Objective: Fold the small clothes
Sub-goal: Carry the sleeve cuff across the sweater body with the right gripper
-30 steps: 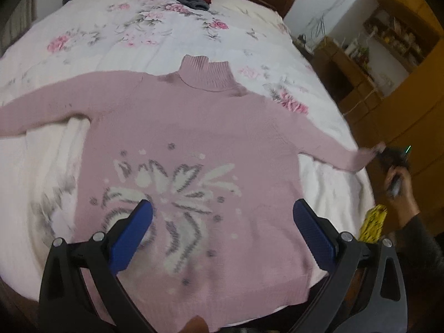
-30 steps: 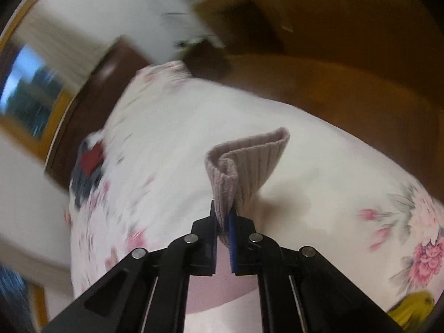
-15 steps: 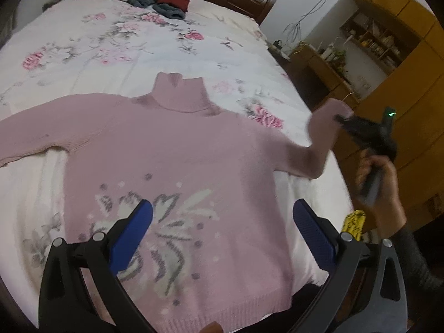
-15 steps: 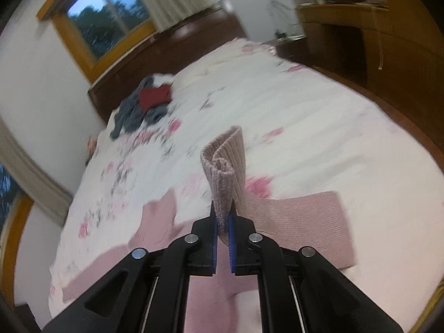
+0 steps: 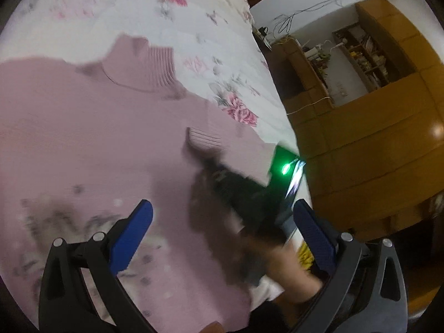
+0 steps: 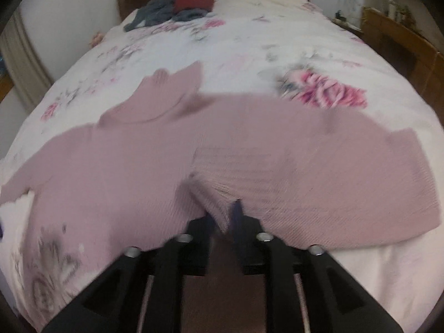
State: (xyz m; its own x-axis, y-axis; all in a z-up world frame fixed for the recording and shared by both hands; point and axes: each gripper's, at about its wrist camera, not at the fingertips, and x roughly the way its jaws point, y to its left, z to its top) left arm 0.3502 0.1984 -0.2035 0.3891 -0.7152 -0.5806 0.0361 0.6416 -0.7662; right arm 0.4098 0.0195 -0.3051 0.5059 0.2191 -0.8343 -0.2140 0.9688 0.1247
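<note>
In the left wrist view the pink turtleneck sweater [image 5: 91, 144] lies flat on the floral bedspread [image 5: 222, 55], filling the left of the frame, and the left gripper [image 5: 219, 231] hovers with fingers wide apart. In the right wrist view, low centre, the right gripper [image 6: 226, 217] pinches the ribbed sleeve cuff [image 6: 215, 194] over the sweater's chest — soft, light, floppy knit, probably best taken by cuffs, hem or shoulder seams.

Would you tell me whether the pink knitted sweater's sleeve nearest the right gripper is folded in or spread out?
Folded in: its ribbed cuff lies on the sweater chest, pinched by the right gripper.
</note>
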